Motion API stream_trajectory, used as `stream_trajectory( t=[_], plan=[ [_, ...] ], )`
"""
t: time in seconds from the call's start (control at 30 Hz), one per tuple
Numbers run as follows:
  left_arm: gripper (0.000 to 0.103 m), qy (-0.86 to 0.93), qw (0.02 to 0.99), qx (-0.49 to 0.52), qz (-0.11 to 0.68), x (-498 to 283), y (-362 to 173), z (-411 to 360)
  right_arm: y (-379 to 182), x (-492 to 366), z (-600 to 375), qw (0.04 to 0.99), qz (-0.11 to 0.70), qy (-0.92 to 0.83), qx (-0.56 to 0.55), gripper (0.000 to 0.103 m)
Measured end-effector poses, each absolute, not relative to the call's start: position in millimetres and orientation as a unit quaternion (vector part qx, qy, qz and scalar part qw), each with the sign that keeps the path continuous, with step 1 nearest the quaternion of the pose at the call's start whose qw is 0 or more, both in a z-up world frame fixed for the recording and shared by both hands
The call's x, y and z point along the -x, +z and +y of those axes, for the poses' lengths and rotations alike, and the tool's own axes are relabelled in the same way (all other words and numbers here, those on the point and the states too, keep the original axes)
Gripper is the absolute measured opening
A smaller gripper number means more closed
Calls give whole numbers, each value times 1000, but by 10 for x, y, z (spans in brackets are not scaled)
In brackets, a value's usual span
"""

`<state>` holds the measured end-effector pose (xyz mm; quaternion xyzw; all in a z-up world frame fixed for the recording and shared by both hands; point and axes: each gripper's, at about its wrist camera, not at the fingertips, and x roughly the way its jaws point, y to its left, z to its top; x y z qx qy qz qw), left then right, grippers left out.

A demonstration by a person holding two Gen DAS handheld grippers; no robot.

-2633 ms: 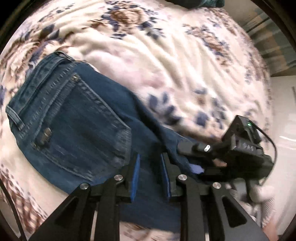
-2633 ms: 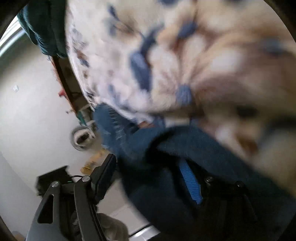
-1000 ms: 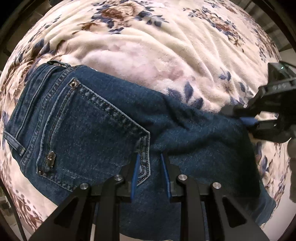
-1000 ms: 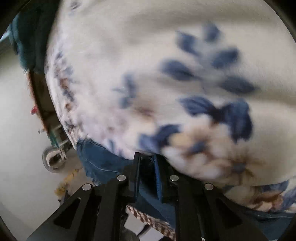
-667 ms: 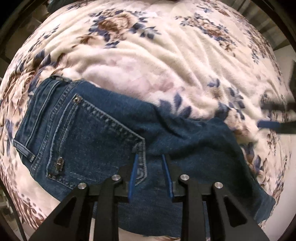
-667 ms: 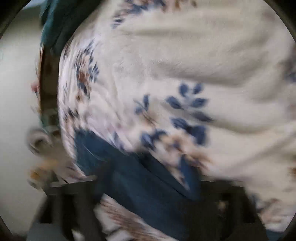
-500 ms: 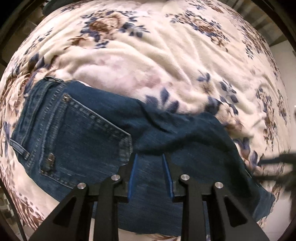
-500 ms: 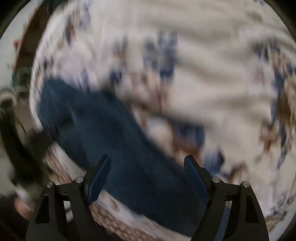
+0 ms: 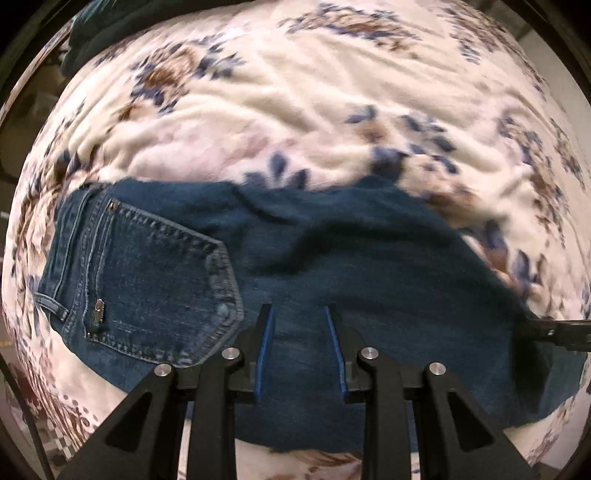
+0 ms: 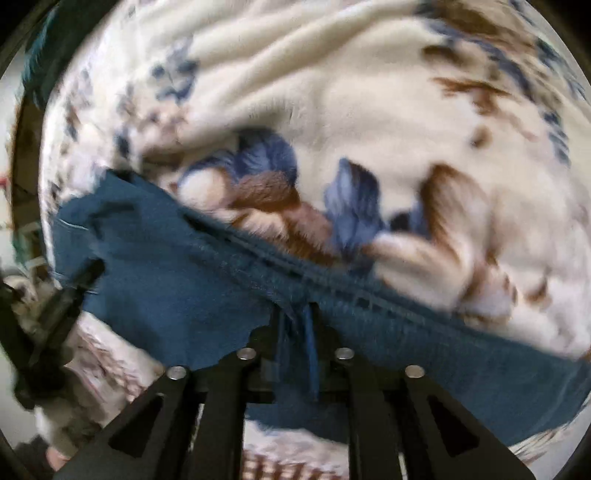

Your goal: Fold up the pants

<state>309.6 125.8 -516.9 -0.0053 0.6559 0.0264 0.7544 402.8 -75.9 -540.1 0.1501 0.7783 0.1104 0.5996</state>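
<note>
Dark blue jeans (image 9: 295, 266) lie folded flat on a floral fleece blanket (image 9: 295, 110), back pocket (image 9: 147, 280) at the left. My left gripper (image 9: 299, 317) is open and empty, hovering over the jeans near their front edge. My right gripper (image 10: 295, 314) is shut on a fold of the jeans (image 10: 177, 273) at their hem end. In the left wrist view the right gripper's tip (image 9: 557, 332) shows at the jeans' right end.
The blanket (image 10: 369, 92) covers a bed, wrinkled beyond the jeans. A dark teal cloth (image 9: 107, 26) lies at the far left corner. The bed's edge and floor (image 10: 14, 258) show at the left of the right wrist view.
My right gripper opened, swung back to the jeans' hem end and closed on the denim. My left gripper stayed open and drew back slightly over the jeans.
</note>
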Motion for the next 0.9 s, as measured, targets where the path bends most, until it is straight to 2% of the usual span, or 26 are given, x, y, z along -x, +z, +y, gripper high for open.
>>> stream_trajectory(
  t=[0.03,0.07,0.1,0.13,0.23,0.3,0.37,0.5,0.7,0.9],
  plan=[
    [25,22,757,2,653,-3092,-5129,1184,-5293,-3937,-746,614,768,100,-156,49],
    [29,17,761,-3,649,-3077,-5062,1097,-5181,-3893,-848,629,755,89,-161,64],
    [35,13,764,-6,645,-3069,-5009,1031,-5077,-3839,-1004,646,741,77,-168,89],
    [38,6,767,-9,641,-3057,-4944,941,-4957,-3725,-1209,662,726,59,-178,92],
    [50,-8,778,-24,628,-2996,-4761,645,-4621,-3456,-1768,690,691,5,-215,93],
    [80,-13,784,-43,619,-2971,-4670,408,-4541,-3222,-2045,708,672,-28,-214,94],
    [90,-16,788,-54,613,-2948,-4615,269,-4542,-3022,-2326,712,670,-60,-202,94],
    [90,-15,789,-49,612,-2836,-4619,13,-4658,-2565,-2945,704,673,-126,-188,94],
    [90,18,794,-21,607,-2552,-4733,-377,-4762,-1904,-4257,686,642,-206,-272,94],
    [90,35,767,-5,640,-2301,-5051,-671,-5185,-1727,-4864,665,652,-174,-321,94]
  ],
)
